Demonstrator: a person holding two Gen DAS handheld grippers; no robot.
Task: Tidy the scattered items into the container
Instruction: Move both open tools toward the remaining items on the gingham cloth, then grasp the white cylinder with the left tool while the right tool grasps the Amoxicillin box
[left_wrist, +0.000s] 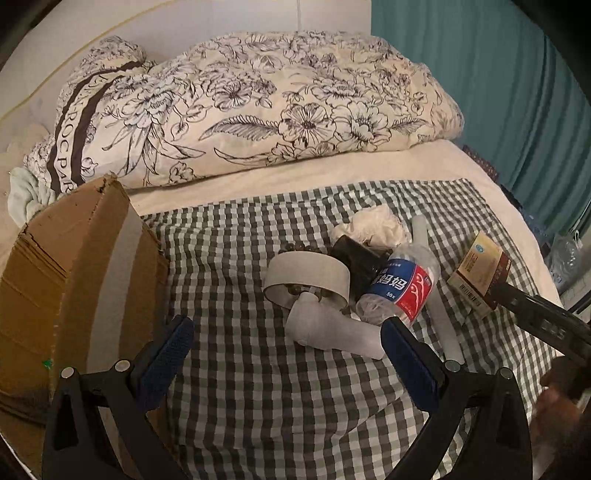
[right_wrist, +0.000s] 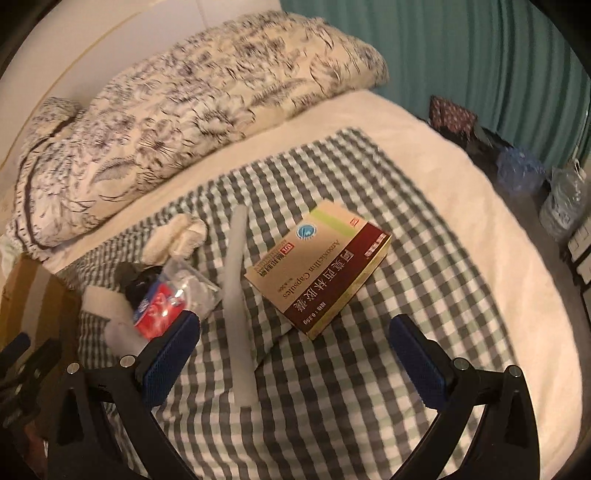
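A cardboard box (left_wrist: 74, 280) stands at the left on the checked cloth (left_wrist: 258, 369). Scattered items lie in a pile: a grey tape ring (left_wrist: 306, 280), a plastic bottle with a blue and red label (left_wrist: 402, 288), a white sock (left_wrist: 332, 328), a black object (left_wrist: 354, 258), a crumpled white cloth (left_wrist: 376, 225), a white foam stick (right_wrist: 238, 295) and a medicine box (right_wrist: 321, 262). My left gripper (left_wrist: 288, 343) is open and empty, just short of the sock. My right gripper (right_wrist: 291, 350) is open and empty, just short of the medicine box.
A floral quilt (left_wrist: 240, 107) lies along the back of the bed. A teal curtain (left_wrist: 498, 92) hangs at the right. Bags and a large water bottle (right_wrist: 565, 203) stand on the floor beyond the bed's right edge.
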